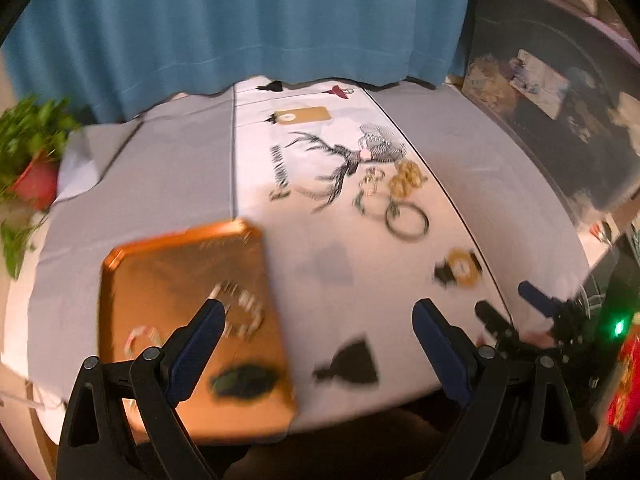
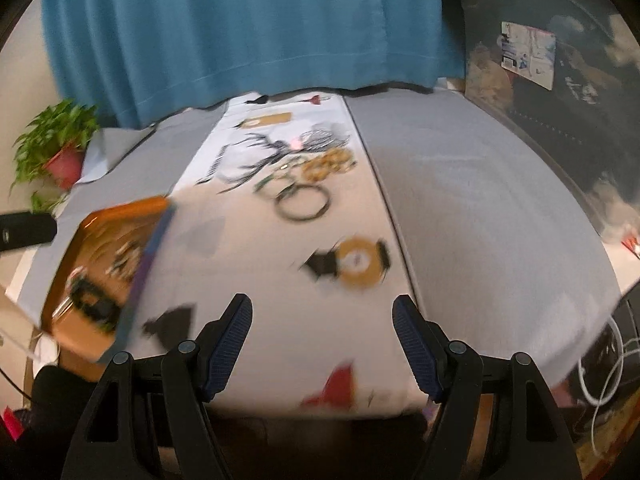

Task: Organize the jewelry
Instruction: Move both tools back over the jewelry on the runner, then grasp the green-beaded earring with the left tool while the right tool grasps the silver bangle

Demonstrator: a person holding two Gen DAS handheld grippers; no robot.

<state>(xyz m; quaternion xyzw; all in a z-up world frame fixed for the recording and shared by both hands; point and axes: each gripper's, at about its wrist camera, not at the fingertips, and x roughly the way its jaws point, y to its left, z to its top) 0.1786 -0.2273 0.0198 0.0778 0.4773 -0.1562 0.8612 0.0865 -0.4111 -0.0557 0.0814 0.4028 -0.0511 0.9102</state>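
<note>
An orange tray [image 1: 160, 272] lies near the table's front left and holds a beaded bracelet [image 1: 246, 306], a pale bangle [image 1: 140, 338] and a dark green piece [image 1: 244, 384]. Loose jewelry lies farther back on the cloth: gold chains [image 1: 406, 178] and a dark bangle [image 1: 406, 222]. My left gripper [image 1: 320, 312] hangs open over the tray's right edge, nothing between its fingers. My right gripper [image 2: 322, 308] is open and empty above the front of the cloth, its dark fingers [image 1: 532, 298] showing at the right of the left wrist view. From the right wrist the tray [image 2: 120, 220] is at left, with the chains [image 2: 326, 164] and bangle [image 2: 304, 202] ahead.
A grey and white tablecloth [image 2: 460, 220] printed with a deer and gold discs covers the table. A potted plant [image 2: 64, 152] stands at the far left and a blue curtain [image 2: 240, 32] hangs behind. A dark cabinet [image 2: 560, 100] stands at right. Both views are motion-blurred.
</note>
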